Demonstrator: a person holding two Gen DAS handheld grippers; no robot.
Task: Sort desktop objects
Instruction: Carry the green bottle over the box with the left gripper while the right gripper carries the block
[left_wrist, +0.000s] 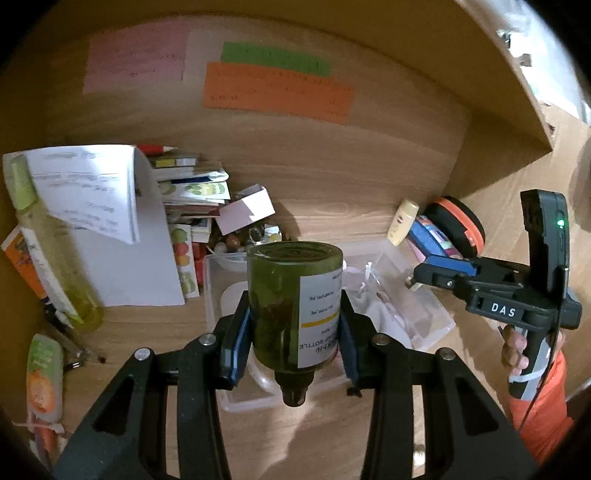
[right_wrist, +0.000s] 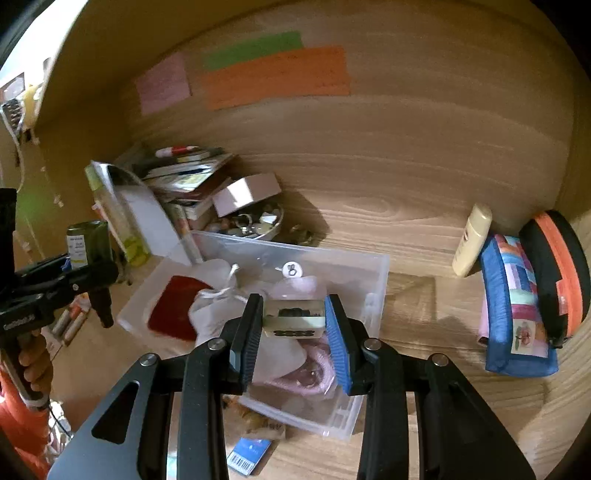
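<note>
My left gripper (left_wrist: 293, 328) is shut on a dark green bottle (left_wrist: 291, 302) with a white label, held cap toward the camera above a clear plastic bin (left_wrist: 432, 314). The bottle also shows in the right wrist view (right_wrist: 88, 243), at the far left. My right gripper (right_wrist: 293, 325) is shut on a small clear box (right_wrist: 293, 321) with dark pieces inside, held over the clear bin (right_wrist: 369, 269), which holds white pouches, a red cloth and pink items. In the left wrist view the right gripper (left_wrist: 417, 277) is at the right, over the bin's far edge.
A pile of books and papers (left_wrist: 110, 221) and a white box (left_wrist: 247, 210) sit at the back left, with a yellow-green bottle (left_wrist: 51, 251). A cream tube (right_wrist: 471, 240), a blue patchwork pouch (right_wrist: 517, 306) and an orange-black case (right_wrist: 557, 273) stand at the right against the wall.
</note>
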